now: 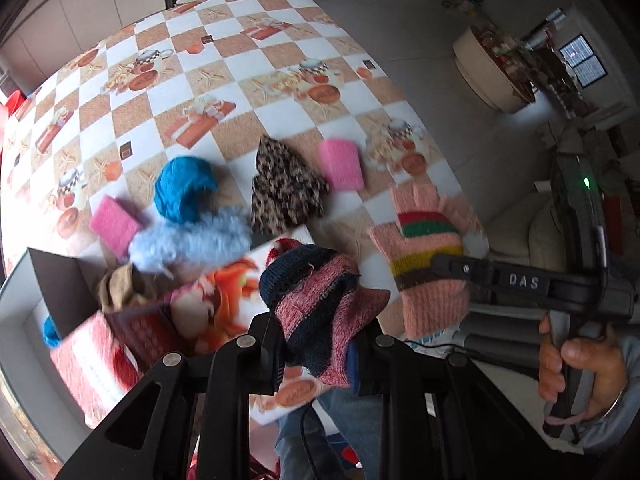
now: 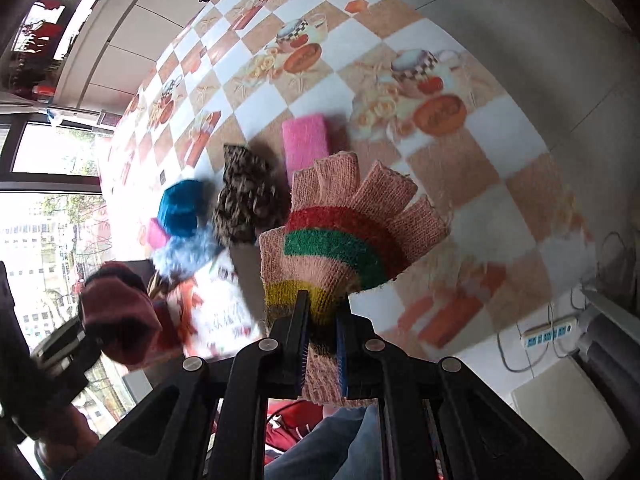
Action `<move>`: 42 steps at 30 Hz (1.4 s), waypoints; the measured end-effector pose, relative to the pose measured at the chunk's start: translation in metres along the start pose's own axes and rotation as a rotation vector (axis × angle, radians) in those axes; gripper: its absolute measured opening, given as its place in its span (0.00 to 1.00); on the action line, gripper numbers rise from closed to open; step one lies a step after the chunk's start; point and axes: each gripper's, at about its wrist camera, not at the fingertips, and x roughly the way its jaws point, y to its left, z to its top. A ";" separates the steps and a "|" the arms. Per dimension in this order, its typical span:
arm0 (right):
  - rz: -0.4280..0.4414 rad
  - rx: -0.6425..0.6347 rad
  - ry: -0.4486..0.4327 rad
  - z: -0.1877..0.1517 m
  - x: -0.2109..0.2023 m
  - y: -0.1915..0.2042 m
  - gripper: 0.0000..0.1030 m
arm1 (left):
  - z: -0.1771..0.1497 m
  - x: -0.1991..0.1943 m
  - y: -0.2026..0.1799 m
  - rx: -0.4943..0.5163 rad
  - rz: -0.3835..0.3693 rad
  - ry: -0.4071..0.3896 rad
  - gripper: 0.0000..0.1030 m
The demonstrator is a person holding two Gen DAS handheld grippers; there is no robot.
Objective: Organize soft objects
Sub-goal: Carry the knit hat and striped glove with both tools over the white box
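Note:
My left gripper (image 1: 318, 354) is shut on a pink-and-navy striped knit hat (image 1: 316, 300) and holds it above an open printed box (image 1: 160, 320) at the table's near edge. My right gripper (image 2: 322, 344) is shut on a pink fingerless glove (image 2: 340, 240) with red, green and yellow stripes, held above the table; the glove also shows in the left wrist view (image 1: 428, 256). On the table lie a blue yarn ball (image 1: 180, 188), a light-blue fluffy piece (image 1: 192, 240), a leopard-print cloth (image 1: 286, 188) and two pink sponges (image 1: 342, 164) (image 1: 114, 224).
The checkered tablecloth (image 1: 248, 88) covers the table. A tan cloth (image 1: 120, 288) and a bit of blue yarn (image 1: 50, 332) lie inside the box. A sofa (image 1: 532, 232) and a round table (image 1: 492, 76) stand on the floor to the right. A power strip (image 2: 550, 332) lies on the floor.

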 end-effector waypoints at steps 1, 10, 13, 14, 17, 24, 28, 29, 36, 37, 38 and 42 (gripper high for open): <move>0.003 0.003 -0.003 -0.008 -0.001 0.002 0.12 | -0.010 -0.003 -0.001 0.010 0.002 0.001 0.25; 0.041 -0.002 -0.025 -0.078 -0.003 0.024 0.12 | -0.079 -0.027 0.005 0.050 0.016 -0.013 0.25; 0.039 -0.037 -0.034 -0.090 -0.006 0.037 0.12 | -0.095 -0.037 0.012 0.030 0.016 -0.039 0.25; 0.037 -0.052 -0.038 -0.094 -0.007 0.043 0.12 | -0.100 -0.041 0.015 0.019 0.019 -0.052 0.25; 0.029 -0.105 -0.047 -0.102 -0.009 0.060 0.12 | -0.113 -0.053 0.027 -0.022 0.027 -0.089 0.25; 0.024 -0.245 -0.025 -0.121 -0.004 0.106 0.12 | -0.144 -0.077 0.063 -0.153 0.063 -0.160 0.25; 0.035 -0.342 -0.013 -0.131 -0.001 0.135 0.12 | -0.161 -0.084 0.089 -0.247 0.082 -0.178 0.25; 0.039 -0.373 -0.011 -0.133 -0.001 0.144 0.12 | -0.165 -0.085 0.095 -0.271 0.086 -0.181 0.25; 0.042 -0.571 -0.014 -0.149 0.002 0.202 0.12 | -0.196 -0.101 0.137 -0.425 0.130 -0.225 0.25; 0.043 -0.602 -0.013 -0.151 0.003 0.210 0.12 | -0.199 -0.102 0.141 -0.439 0.138 -0.231 0.25; 0.042 -0.631 -0.012 -0.155 0.003 0.218 0.12 | -0.203 -0.104 0.145 -0.455 0.143 -0.239 0.25; 0.038 -0.742 0.006 -0.166 0.011 0.248 0.12 | -0.217 -0.110 0.161 -0.517 0.158 -0.263 0.25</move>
